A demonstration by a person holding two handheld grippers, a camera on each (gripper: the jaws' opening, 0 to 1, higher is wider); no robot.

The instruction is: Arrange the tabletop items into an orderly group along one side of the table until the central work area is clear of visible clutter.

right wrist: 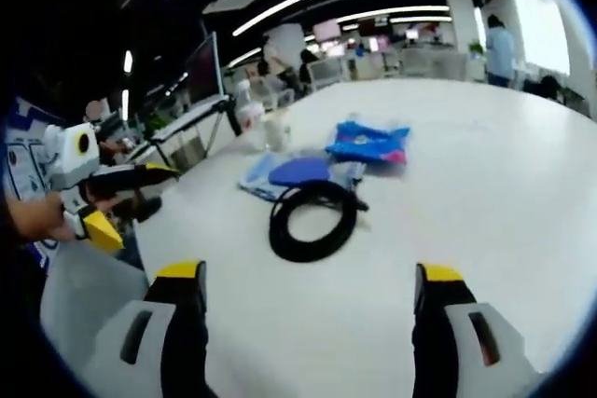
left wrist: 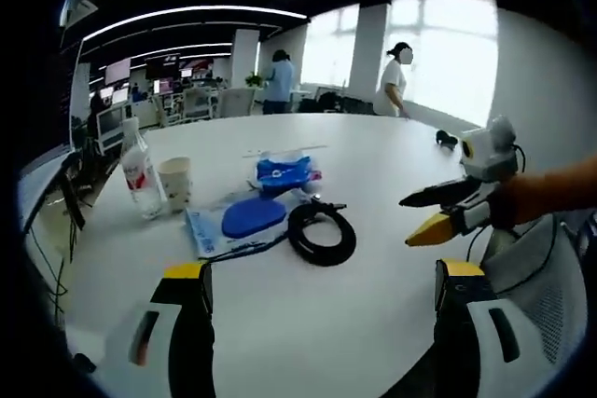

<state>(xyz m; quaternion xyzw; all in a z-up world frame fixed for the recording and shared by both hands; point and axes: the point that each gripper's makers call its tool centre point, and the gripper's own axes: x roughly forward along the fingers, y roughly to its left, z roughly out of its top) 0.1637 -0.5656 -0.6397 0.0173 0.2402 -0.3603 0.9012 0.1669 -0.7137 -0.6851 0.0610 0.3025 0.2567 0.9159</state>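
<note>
The coiled black cable [left wrist: 322, 233] lies ahead of both grippers' wide-apart, empty jaws.

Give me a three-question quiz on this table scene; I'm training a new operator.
1. True or false: the coiled black cable lies on the white table.
2. What stands right beside the water bottle? A) paper cup B) laptop C) book
3. Are the left gripper and right gripper open or shut?

Key: 1. True. 2. A, the paper cup. 3. Both open, holding nothing.
</note>
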